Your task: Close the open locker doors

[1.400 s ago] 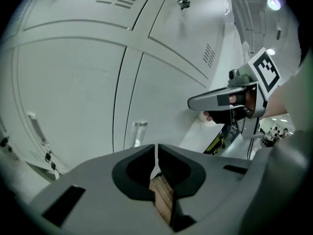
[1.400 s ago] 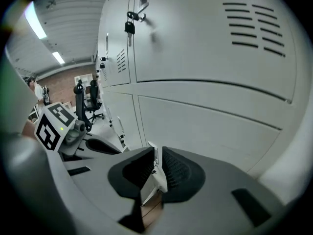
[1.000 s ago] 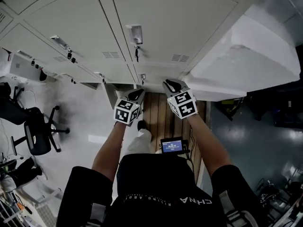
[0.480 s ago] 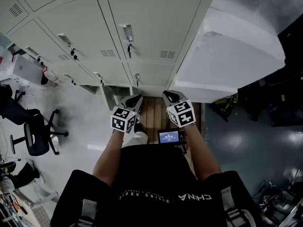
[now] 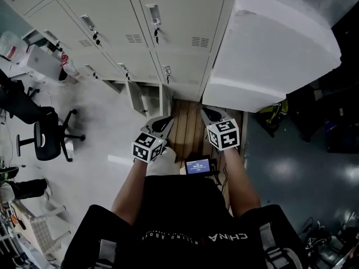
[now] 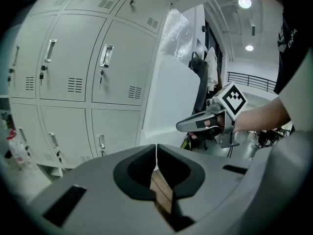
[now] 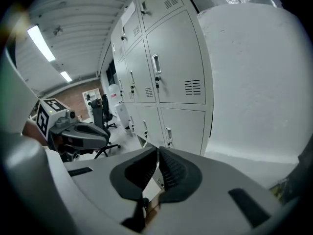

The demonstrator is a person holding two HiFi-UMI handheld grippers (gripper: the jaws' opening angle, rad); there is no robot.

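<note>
A bank of pale grey lockers (image 5: 168, 21) fills the top of the head view, most doors shut. One low locker (image 5: 147, 98) stands open at floor level, just ahead of my left gripper (image 5: 164, 120). That gripper is shut and empty, clear of the lockers. My right gripper (image 5: 208, 112) is level with it, also shut and empty, near the white block. In the left gripper view the jaws (image 6: 155, 152) meet, with shut locker doors (image 6: 117, 67) beyond. The right gripper view shows its jaws (image 7: 157, 156) closed before more shut doors (image 7: 176, 72).
A large white wrapped block (image 5: 275, 49) stands against the lockers on the right. A black office chair (image 5: 47, 139) is on the left floor, with bags and boxes (image 5: 33, 52) beyond it. A wooden floor strip (image 5: 185, 125) runs between the grippers. A small screen (image 5: 199, 166) hangs at my waist.
The view has pulled back from the lockers. Both grippers have dropped lower and away from the doors, staying shut. The low open locker has come into fuller view.
</note>
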